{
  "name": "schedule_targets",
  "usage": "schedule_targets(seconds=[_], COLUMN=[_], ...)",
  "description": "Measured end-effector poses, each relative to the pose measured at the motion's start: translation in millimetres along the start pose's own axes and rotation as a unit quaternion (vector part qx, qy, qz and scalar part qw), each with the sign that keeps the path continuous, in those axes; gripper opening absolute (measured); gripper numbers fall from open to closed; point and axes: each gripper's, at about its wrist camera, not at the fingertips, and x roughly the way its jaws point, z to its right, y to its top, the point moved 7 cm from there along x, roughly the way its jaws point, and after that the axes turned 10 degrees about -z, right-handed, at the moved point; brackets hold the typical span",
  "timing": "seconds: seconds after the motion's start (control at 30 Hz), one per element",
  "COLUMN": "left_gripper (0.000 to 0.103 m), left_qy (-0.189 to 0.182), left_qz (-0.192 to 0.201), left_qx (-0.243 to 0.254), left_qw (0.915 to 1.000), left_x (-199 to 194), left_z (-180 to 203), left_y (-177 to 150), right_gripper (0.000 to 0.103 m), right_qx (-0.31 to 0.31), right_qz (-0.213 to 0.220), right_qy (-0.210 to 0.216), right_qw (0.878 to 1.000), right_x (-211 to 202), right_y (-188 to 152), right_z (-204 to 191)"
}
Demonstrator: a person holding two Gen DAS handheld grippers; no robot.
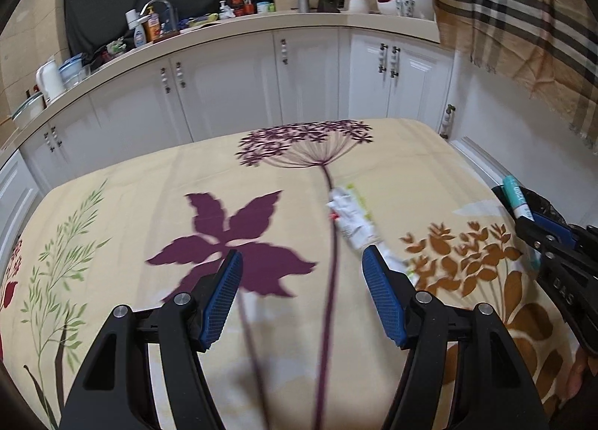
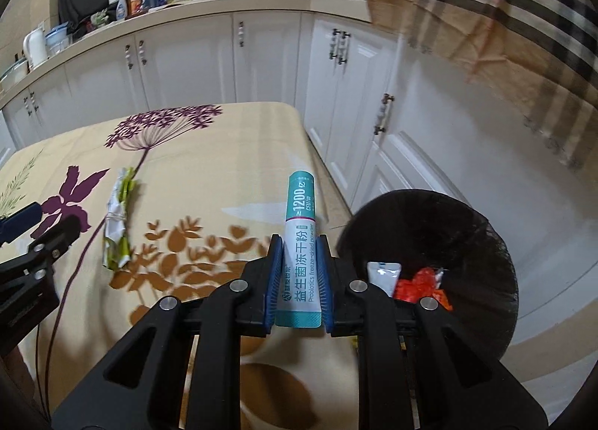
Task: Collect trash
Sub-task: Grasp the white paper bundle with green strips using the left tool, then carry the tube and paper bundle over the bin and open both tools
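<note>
My left gripper hangs over the desk with its blue pads spread wide and nothing between them. Just ahead of the right-hand pad lies a crumpled white wrapper with yellow-green print, flat on the flowered cloth across a purple stem. At the far right edge I see my right gripper clamped on a teal-and-white sachet, with black bin liner showing behind it. White cabinets run along the back.
</note>
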Motion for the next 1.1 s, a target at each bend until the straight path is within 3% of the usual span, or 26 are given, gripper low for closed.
schedule_targets(seconds=[0.4, 0.47, 0.6, 0.73, 1.1], left_gripper=[0.065, 0.06, 0.036, 0.022, 0.019], left_qy=[0.006, 0.004, -0.008, -0.015, -0.019], left_qz=[-0.031, -0.038, -0.055, -0.055, -0.022], left_qx=[0.024, 0.026, 0.022, 0.024, 0.035], left_qw=[0.9992, 0.9989, 0.9982, 0.9981, 0.999], left_x=[29, 32, 37, 36, 18], left_z=[32, 34, 33, 35, 42], left_y=[18, 16, 12, 11, 10], right_gripper=[0.018, 0.018, 0.018, 0.018, 0.018], right_qx=[0.027, 0.029, 0.032, 0.035, 0.043], right_qz=[0.012, 0.014, 0.016, 0.017, 0.022], right_qy=[0.007, 0.008, 0.011, 0.012, 0.009], right_qw=[1.0, 0.999, 0.999, 0.999, 0.999], right_x=[-4, -5, -6, -7, -15], right_y=[-5, -5, -6, -7, -15], right_z=[39, 41, 44, 45, 50])
